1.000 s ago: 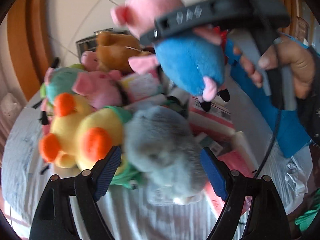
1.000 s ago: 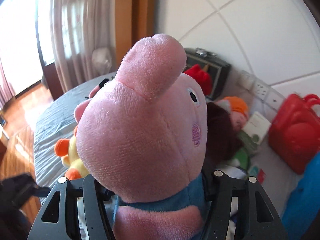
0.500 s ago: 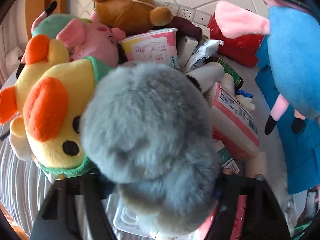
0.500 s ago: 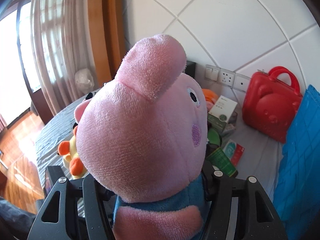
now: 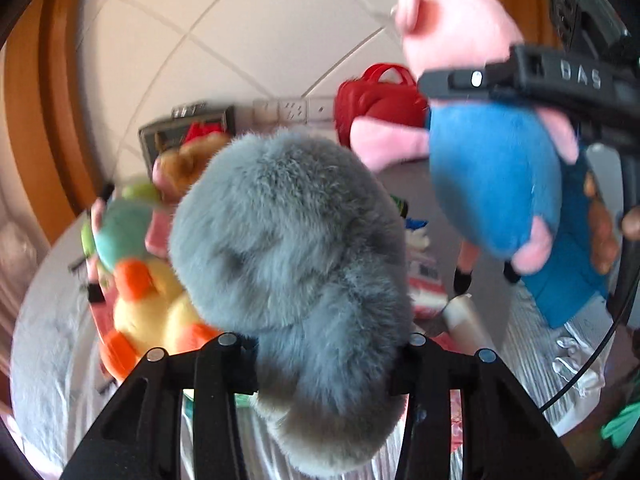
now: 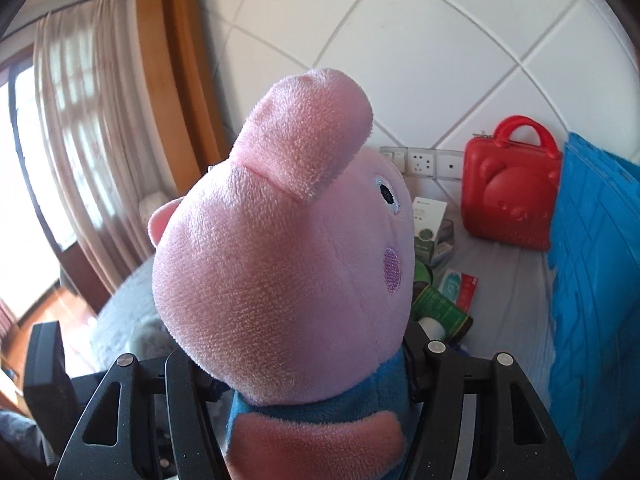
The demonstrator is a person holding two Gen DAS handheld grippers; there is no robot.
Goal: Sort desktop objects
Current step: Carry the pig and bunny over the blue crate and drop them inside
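At lower centre of the left view, the left gripper (image 5: pixel 322 364) is closing its jaws on a grey plush toy (image 5: pixel 292 248). In the right view, the right gripper (image 6: pixel 308 372) stays clamped around a pig toy (image 6: pixel 280 264) at its blue body.

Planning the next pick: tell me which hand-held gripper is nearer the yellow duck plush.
Left. The left hand-held gripper, closing on the grey plush, is just beside the yellow duck plush; the right hand-held gripper holds the pig plush farther off.

We count six plush toys: one grey furry toy (image 5: pixel 292 248), one pig plush (image 6: pixel 280 280), one yellow duck (image 5: pixel 152 312), three blurred behind. One red case (image 6: pixel 508 196).
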